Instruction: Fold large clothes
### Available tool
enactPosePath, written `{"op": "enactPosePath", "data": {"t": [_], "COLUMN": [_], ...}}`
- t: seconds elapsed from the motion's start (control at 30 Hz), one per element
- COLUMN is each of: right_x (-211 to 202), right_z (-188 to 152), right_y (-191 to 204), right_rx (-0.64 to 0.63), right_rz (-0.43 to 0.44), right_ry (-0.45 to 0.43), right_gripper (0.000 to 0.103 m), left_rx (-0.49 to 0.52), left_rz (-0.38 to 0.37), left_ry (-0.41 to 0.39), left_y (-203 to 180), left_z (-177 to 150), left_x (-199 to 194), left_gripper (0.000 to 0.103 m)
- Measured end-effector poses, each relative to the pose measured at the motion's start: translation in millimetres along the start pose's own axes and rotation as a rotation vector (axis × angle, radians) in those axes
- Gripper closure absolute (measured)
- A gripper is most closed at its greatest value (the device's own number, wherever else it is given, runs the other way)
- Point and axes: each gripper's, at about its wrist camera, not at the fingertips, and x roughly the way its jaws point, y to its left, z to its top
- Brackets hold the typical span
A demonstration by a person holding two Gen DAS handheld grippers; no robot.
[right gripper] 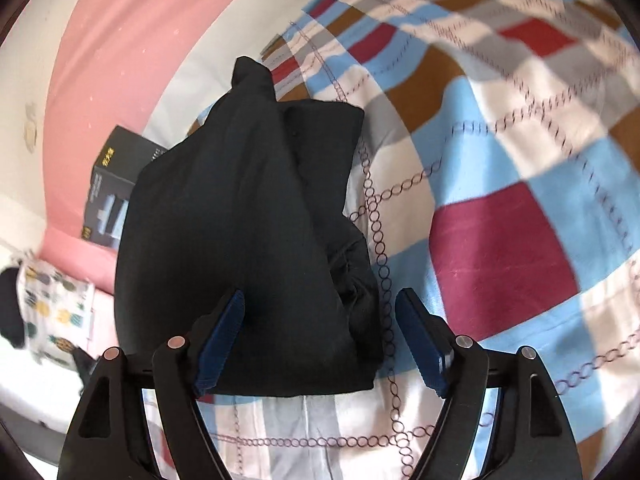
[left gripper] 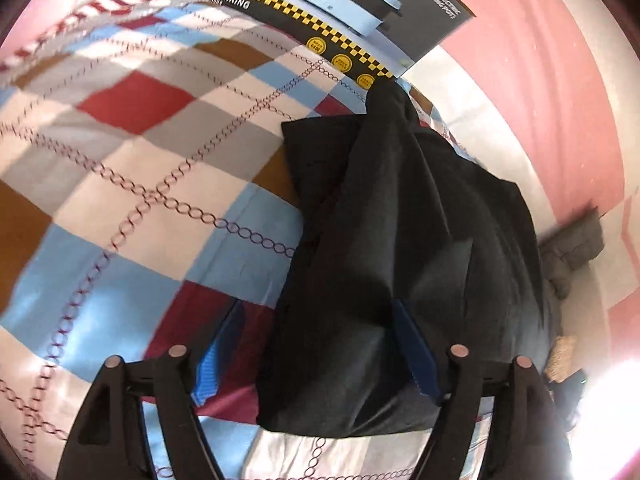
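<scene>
While both tools gape, the black garment (left gripper: 400,240) lies folded.

Matt black cloth garment (left gripper: 400,248) on smooth printed cotton-like bedspread (left gripper: 120,184); glossy cardboard box (left gripper: 360,12)

both the left gripper (left gripper: 316,344) and right gripper (right gripper: 322,340) gape open, seemingly angled downward.

Both fisheye cameras ride just behind their grippers, tilted steeply down and close over the folded black garment (left gripper: 404,248) (right gripper: 248,208) on the checked patchwork bedspread (left gripper: 132,168) (right gripper: 500,140). The left view sees the garment right of centre, the right view left of centre; both share the black printed cardboard box (left gripper: 340,8) (right gripper: 112,176) beyond it.
</scene>
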Motion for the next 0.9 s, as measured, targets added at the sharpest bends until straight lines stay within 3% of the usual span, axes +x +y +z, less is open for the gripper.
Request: {"op": "enactPosePath", "data": {"t": [0.17,0.3,0.4,0.43,0.5,0.53,0.57,0.63,0.7,0.9], "right_x": [23,37,43,44,41,38,34,25,15,-35], "right_z": [9,13,13,14,12,12,12,12,12,-10], "right_y": [-5,-2,3,5,8,14,20,30,37,60], "right_rx": [0.066,0.085,0.089,0.093,0.092,0.080,0.068,0.048,0.047,0.014], "right_rz": [0.089,0.125,0.110,0.103,0.100,0.082,0.070,0.046,0.035,0.054], "right_ry": [0.018,0.020,0.026,0.031,0.040,0.042,0.041,0.041,0.042,0.034], "right_gripper": [0.019,0.018,0.020,0.023,0.042,0.046,0.054,0.061,0.065,0.066], "left_rx": [-0.012,0.015,0.044,0.049,0.060,0.074,0.107,0.190,0.218,0.225], "left_rz": [-0.053,-0.075,-0.034,-0.029,-0.024,-0.014,0.015,0.087,0.124,0.094], "left_ry": [0.004,-0.009,-0.011,-0.006,0.012,0.016,0.015,0.009,0.014,0.003], "left_y": [-5,-20,-29,-30,-33,-36,-43,-61,-73,-82], "left_z": [4,6,7,7,9,9,9,9,10,0], "left_x": [23,38,42,41,39,35,30,21,11,-46], "left_gripper": [0.009,0.008,0.010,0.014,0.028,0.040,0.052,0.062,0.067,0.071]}}
